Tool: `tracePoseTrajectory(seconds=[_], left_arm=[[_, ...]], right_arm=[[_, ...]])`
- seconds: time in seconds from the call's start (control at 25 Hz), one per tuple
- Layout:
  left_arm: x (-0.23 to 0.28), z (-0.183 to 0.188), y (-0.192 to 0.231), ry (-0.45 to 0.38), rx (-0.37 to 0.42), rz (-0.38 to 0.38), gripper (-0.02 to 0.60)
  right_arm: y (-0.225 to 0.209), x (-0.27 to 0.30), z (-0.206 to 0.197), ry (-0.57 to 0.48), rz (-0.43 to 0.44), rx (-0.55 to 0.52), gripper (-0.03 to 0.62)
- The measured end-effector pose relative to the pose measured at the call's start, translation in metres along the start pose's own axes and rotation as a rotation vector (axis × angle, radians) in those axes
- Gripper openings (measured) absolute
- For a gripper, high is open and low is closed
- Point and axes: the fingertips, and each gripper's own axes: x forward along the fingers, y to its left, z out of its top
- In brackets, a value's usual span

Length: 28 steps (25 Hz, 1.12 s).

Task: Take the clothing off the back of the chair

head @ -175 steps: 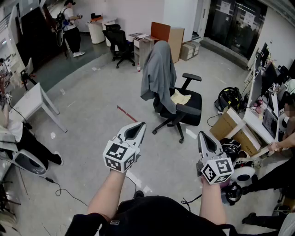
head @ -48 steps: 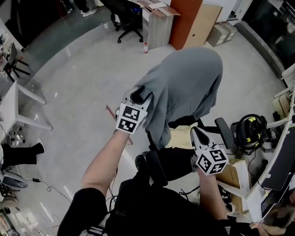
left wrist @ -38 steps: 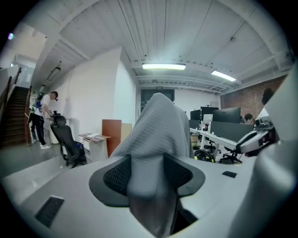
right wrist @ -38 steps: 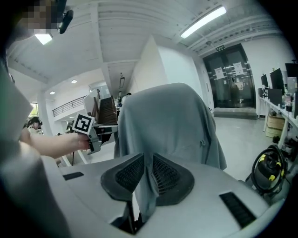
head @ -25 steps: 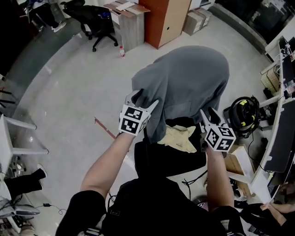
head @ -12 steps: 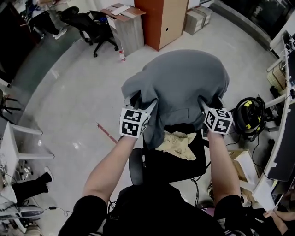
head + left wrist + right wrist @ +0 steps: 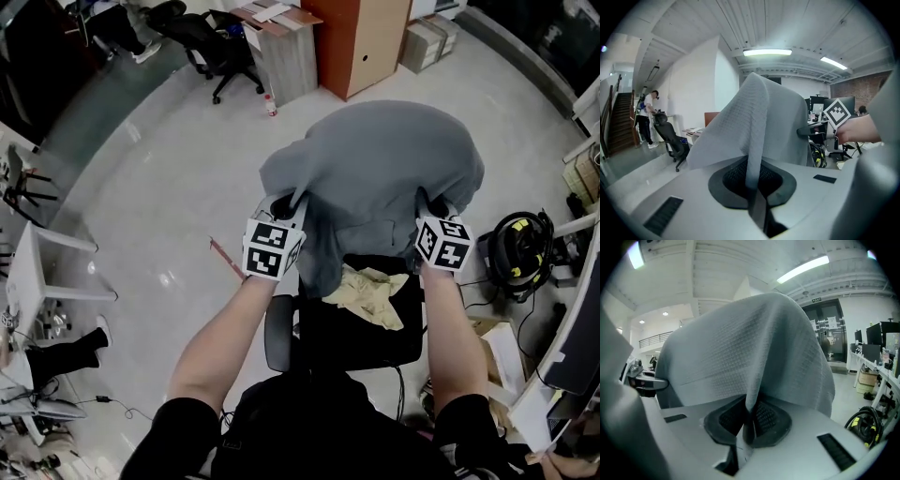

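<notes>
Head view: grey waffle-knit garment (image 7: 375,178) draped over the back of black office chair (image 7: 356,337), long axis hanging downward, hem toward the seat. Gripped at its two lower edges by left gripper (image 7: 284,202) and right gripper (image 7: 433,202). Crumpled cream cloth (image 7: 368,289) on the seat. Open pale floor (image 7: 159,216) to the left.

Left gripper view: pinches the garment, jaws pressed together on a fold.

Right gripper view: closing, with another fold already nipped between the pads.

We see a pale floor (image 7: 159,187), an orange cabinet (image 7: 370,42) at twelve o'clock, a far chair (image 7: 225,54) at eleven, and a white table (image 7: 33,277) at nine.
</notes>
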Motion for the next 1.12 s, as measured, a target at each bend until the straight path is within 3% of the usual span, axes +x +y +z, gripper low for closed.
tracePoseTrajectory(seconds=[0.2, 0.4, 0.72, 1.12], left_arm=[[-0.029, -0.003, -0.009, -0.009, 0.025, -0.007, 0.009], [-0.068, 0.002, -0.021, -0.082, 0.031, -0.023, 0.008], [-0.167, 0.011, -0.038, -0.199, 0.029, -0.050, 0.006], [-0.296, 0.001, -0.036, -0.267, 0.033, -0.050, 0.006]], right_arm=[[0.034, -0.031, 0.001, -0.059, 0.078, -0.004, 0.018], [0.059, -0.078, 0.006, -0.119, 0.082, -0.025, 0.018], [0.118, -0.183, 0.008, -0.202, 0.087, -0.018, 0.018], [0.215, -0.297, 0.007, -0.266, 0.109, -0.029, 0.018]])
